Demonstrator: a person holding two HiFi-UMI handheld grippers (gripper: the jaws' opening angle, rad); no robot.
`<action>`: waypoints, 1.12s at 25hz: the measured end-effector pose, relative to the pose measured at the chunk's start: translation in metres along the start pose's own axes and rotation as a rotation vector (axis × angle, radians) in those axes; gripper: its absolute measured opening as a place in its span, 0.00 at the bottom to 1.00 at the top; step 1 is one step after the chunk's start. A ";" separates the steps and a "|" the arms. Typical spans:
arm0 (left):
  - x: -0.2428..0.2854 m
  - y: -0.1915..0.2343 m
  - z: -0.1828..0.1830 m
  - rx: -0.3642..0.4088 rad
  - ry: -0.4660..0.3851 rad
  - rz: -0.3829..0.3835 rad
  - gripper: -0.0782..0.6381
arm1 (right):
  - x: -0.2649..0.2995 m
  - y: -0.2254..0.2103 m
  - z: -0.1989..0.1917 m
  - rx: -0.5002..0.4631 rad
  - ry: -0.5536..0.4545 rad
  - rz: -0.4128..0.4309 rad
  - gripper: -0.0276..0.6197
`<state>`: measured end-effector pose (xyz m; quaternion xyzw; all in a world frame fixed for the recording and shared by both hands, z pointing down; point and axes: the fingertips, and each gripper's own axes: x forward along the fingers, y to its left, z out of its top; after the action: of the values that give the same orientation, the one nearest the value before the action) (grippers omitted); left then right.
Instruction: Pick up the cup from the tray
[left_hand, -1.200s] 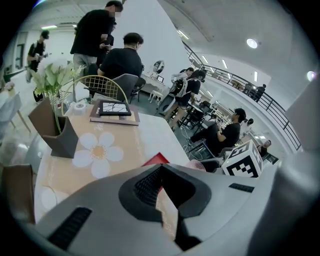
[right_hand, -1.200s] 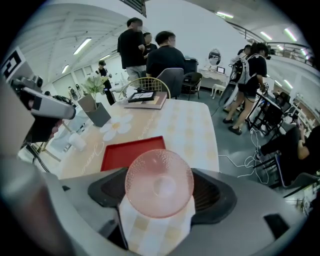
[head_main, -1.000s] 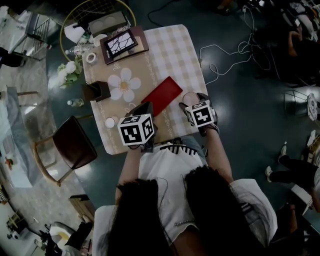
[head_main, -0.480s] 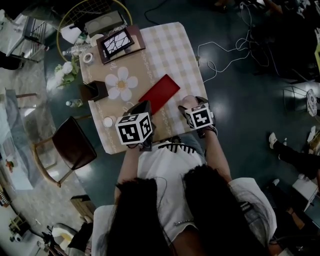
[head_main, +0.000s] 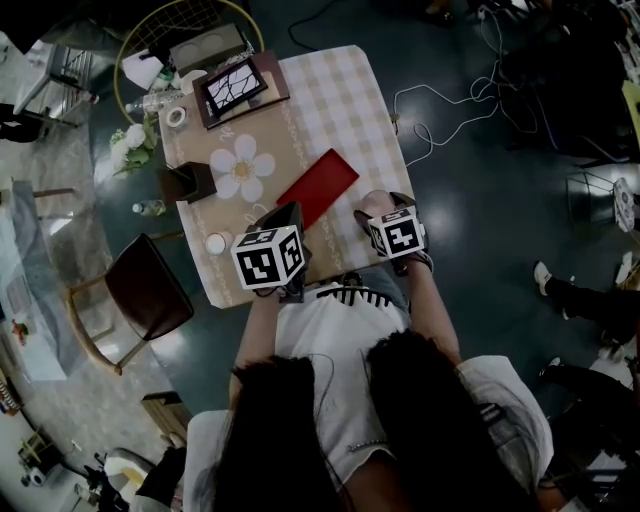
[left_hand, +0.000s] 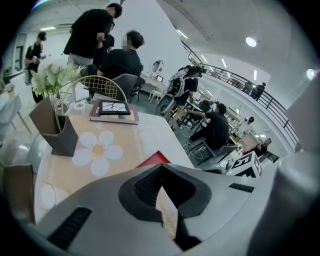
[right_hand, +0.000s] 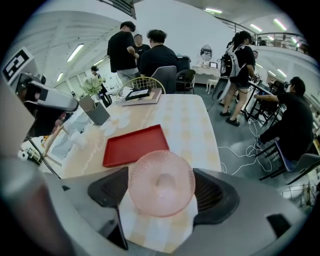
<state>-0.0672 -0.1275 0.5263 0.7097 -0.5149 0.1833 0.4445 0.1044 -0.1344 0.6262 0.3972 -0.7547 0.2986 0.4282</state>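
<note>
The red tray (head_main: 318, 187) lies empty on the checked table, tilted, just beyond both grippers. A pink pebbled glass cup (right_hand: 161, 183) sits between the pads of my right gripper (right_hand: 161, 192), which is shut on it, near the table's front edge and short of the tray (right_hand: 136, 145). From the head view the cup (head_main: 376, 203) shows at the tip of the right gripper (head_main: 380, 202). My left gripper (head_main: 288, 216) hovers at the tray's near left corner. Its jaws (left_hand: 161, 172) meet at the tips with nothing in them, and a red corner of the tray (left_hand: 156, 159) shows beyond.
A flower-shaped mat (head_main: 243, 168), a dark box with stems (head_main: 190, 182), a framed picture on a board (head_main: 238, 88) and a small white disc (head_main: 216, 244) occupy the table's left and far part. A brown chair (head_main: 150, 290) stands left. Cables (head_main: 450, 110) trail right. Several people stand behind.
Both grippers stay by the table's front edge, the right one still holding the cup. Only the head view has shifted slightly.
</note>
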 end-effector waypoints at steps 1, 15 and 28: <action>0.000 0.000 0.000 0.000 -0.001 0.001 0.12 | -0.002 0.001 0.001 -0.003 -0.005 0.009 0.65; -0.005 -0.007 0.002 0.013 -0.022 -0.015 0.12 | -0.077 0.004 0.067 0.134 -0.308 0.093 0.65; -0.014 -0.011 0.004 0.019 -0.048 -0.028 0.12 | -0.107 0.023 0.085 0.143 -0.391 0.069 0.09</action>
<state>-0.0639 -0.1222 0.5089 0.7252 -0.5137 0.1650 0.4277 0.0839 -0.1534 0.4899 0.4510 -0.8134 0.2831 0.2340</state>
